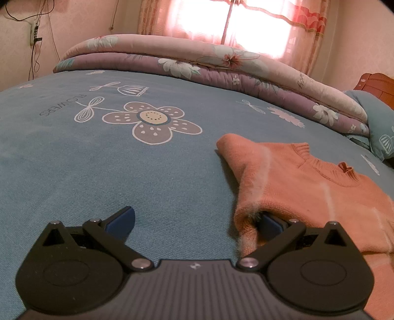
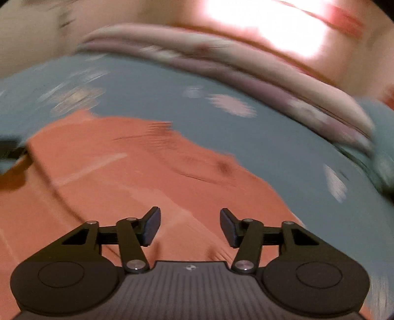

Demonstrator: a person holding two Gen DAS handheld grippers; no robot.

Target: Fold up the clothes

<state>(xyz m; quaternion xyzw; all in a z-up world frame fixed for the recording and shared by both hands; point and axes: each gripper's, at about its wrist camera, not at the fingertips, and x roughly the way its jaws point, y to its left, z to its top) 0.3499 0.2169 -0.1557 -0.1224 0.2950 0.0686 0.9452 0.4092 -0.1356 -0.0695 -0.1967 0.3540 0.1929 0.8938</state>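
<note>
Grippers, two, hand-held, each seen from its own wrist camera.

Left gripper (image 1: 195, 222): jaws spread wide, nothing clamped between them. Its left finger stands over bare bedsheet (image 1: 98, 172); its right finger (image 1: 270, 225) is tucked into a rolled edge of the sweater (image 1: 307, 187), with fuzzy knit wrapped over the blue pad. No cloth lies in the gap between the two fingers.

Right gripper (image 2: 190, 226): jaws partly open, gap clear, nothing gripped. The view is blurred. Both fingertips hang over the sweater (image 2: 123, 172); whether they touch it cannot be told.

Sweater: orange knit with pale stripes, lying on the bed. In the left view it fills the right side, ribbed collar (image 1: 320, 167) away from the gripper, one folded corner pointing toward the middle of the bed. In the right view it spreads across the left and centre beneath the fingers, and its far right edge runs diagonally against the sheet.

Bedsheet: blue, flower print, bare and flat to the left of the sweater and beyond it.

Quilt (image 1: 209, 66): folded, pink and purple floral, along the far edge of the bed, well apart from the sweater.

Curtain (image 1: 234, 22): pink, over a bright window behind the quilt.
</note>
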